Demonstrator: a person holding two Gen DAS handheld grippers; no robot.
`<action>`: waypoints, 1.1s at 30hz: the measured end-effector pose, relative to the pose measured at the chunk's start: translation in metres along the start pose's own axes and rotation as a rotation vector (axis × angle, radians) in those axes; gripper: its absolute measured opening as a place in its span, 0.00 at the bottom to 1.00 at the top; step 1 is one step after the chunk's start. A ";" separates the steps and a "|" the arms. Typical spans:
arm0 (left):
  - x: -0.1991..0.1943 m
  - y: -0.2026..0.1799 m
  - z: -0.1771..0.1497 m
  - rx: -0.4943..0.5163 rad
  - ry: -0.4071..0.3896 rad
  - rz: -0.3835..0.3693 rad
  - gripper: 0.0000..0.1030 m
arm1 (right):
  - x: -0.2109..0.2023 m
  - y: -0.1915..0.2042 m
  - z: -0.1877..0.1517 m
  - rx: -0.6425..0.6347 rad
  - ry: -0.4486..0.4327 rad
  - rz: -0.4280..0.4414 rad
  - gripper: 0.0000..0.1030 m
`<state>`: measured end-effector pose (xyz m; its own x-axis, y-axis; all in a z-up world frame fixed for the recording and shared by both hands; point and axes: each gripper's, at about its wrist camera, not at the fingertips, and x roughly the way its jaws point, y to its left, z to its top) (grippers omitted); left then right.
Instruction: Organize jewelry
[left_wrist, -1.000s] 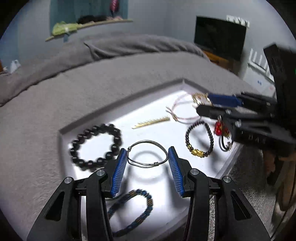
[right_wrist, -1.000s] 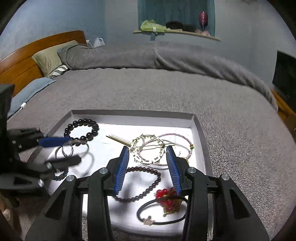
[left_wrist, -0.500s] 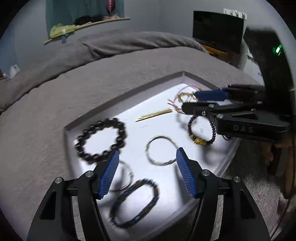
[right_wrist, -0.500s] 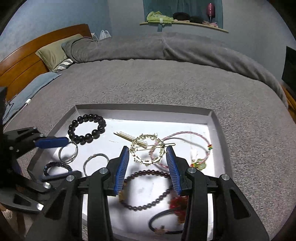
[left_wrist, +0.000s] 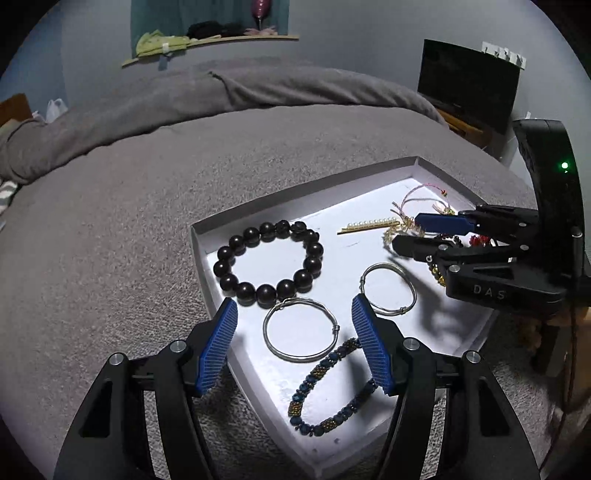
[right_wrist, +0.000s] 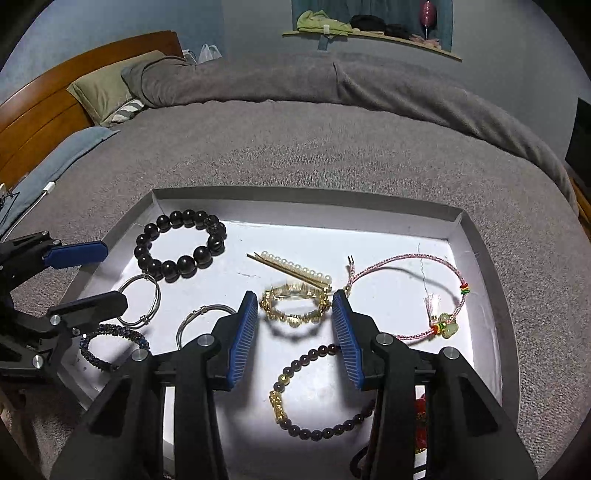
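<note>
A white shallow tray (right_wrist: 476, 243) on the grey bed holds the jewelry. My left gripper (left_wrist: 293, 347) is open above a silver bangle (left_wrist: 300, 335), with a black bead bracelet (left_wrist: 269, 263) beyond it, a blue bead bracelet (left_wrist: 334, 387) below and a second silver bangle (left_wrist: 388, 288) to the right. My right gripper (right_wrist: 294, 338) is open around a gold ring-shaped piece (right_wrist: 294, 304); whether it touches the tray is unclear. Nearby lie a pearl hair clip (right_wrist: 291, 271), a pink cord bracelet (right_wrist: 413, 295) and a dark red bead bracelet (right_wrist: 314, 395).
The tray (left_wrist: 306, 192) sits near the bed's edge on a grey blanket (right_wrist: 295, 147). A wooden headboard (right_wrist: 55, 110) and pillows are at far left. A dark screen (left_wrist: 469, 85) stands at the back right. A red charm (right_wrist: 421, 413) is partly hidden behind my right finger.
My left gripper has swung left and pulled back; one silver bangle now lies between its fingers. My right gripper has drawn nearer the gold ring piece, which now looks tilted.
</note>
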<state>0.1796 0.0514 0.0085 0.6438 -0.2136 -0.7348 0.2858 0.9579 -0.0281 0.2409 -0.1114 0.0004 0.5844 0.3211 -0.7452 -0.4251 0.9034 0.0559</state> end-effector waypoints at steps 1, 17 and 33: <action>0.001 -0.001 0.001 0.000 0.001 0.000 0.64 | 0.000 0.000 0.000 0.001 -0.002 0.001 0.44; -0.009 -0.011 -0.005 0.016 -0.021 -0.001 0.64 | -0.070 -0.042 -0.011 0.149 -0.143 -0.034 0.53; -0.079 -0.042 -0.020 0.004 -0.122 0.048 0.65 | -0.136 -0.020 -0.070 0.125 -0.205 -0.019 0.53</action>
<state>0.1020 0.0316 0.0545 0.7381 -0.1891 -0.6477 0.2549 0.9669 0.0082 0.1214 -0.1929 0.0540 0.7251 0.3430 -0.5971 -0.3314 0.9339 0.1341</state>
